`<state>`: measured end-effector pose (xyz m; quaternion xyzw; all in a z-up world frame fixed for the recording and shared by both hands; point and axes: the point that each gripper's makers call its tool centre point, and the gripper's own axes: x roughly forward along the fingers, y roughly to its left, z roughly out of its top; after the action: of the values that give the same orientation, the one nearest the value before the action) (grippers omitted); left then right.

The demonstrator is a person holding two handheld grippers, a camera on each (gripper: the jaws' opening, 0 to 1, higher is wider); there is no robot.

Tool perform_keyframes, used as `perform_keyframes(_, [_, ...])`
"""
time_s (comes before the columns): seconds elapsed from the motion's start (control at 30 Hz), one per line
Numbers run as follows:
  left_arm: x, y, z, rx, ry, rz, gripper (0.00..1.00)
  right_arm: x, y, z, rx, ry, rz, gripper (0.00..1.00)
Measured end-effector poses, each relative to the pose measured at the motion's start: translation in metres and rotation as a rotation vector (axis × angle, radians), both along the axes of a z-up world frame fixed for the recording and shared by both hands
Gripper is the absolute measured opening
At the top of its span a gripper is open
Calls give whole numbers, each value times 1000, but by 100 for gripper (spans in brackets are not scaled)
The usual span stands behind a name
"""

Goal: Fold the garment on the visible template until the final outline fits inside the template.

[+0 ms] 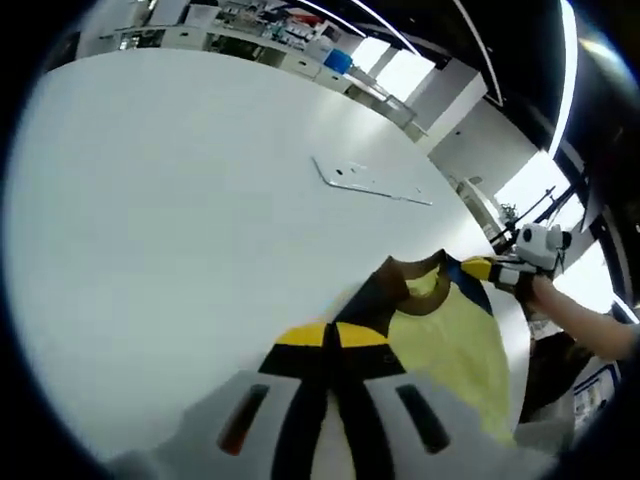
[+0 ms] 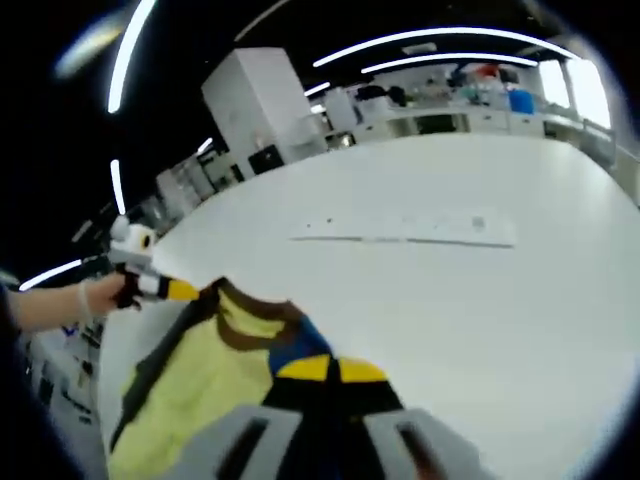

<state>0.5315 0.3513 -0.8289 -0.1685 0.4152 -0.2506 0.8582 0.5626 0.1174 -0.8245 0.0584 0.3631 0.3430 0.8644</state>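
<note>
You have the garment [image 1: 440, 340] lifted off the white table [image 1: 180, 220] and stretched between both grippers. It is a pale yellow top with a brown collar [image 1: 415, 285] and dark blue and black shoulder panels.

In the left gripper view, the left gripper [image 1: 332, 345] has its yellow-tipped jaws closed together on a dark shoulder edge of the garment. The right gripper [image 1: 505, 270] shows at the far side of the cloth, held in a hand [image 1: 545, 290], pinching the opposite shoulder. The right gripper view mirrors this: its own yellow-tipped jaws are pressed together on the dark fabric, and the left gripper comes in from the left edge at the other shoulder.

Step in hand, as a judgement: the opening spread. The garment hangs by its shoulders and no fold is made yet.

Farther out on the table lies a flat, pale template outline [image 1: 370, 183], well apart from the garment. It reads as a thin strip at this angle; its full shape is hard to tell.

Next move calls for carrying the garment out to that template with both shoulders kept taut and level, then laying it flat, squared to the outline, before you release either grip.
</note>
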Motion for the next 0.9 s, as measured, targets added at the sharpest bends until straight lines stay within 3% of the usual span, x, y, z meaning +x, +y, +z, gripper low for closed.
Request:
perform_keyframes(0.13, [-2, -2, -2, 17, -12, -16, 0, 1, 1, -4, -15, 3, 7, 0])
perform_keyframes(0.2, [-1, -2, -2, 40, -48, -41, 0, -1, 2, -4, -23, 0, 15, 0])
perform_keyframes(0.27, [1, -2, -1, 68, -116, -86, 0, -1, 2, -5, -20, -6, 20, 0])
perform_keyframes(0.37, [3, -6, 5, 43, -203, -112, 0, 1, 0, -7, -32, -18, 21, 0])
perform_keyframes(0.43, [6, -2, 5, 47, -233, -118, 9, 1, -2, -8, -45, -29, 30, 2])
perform_keyframes(0.53, [12, 5, 2, 95, -264, -143, 34, -2, -4, -5, -32, -36, 41, 14])
perform_keyframes(0.63, [13, 7, 9, 88, -300, -170, 44, -6, -6, -2, -19, -54, 55, 23])
perform_keyframes(0.9, [-5, 1, 35, 8, -366, -222, 79, -29, -5, 15, 11, -109, 114, 69])
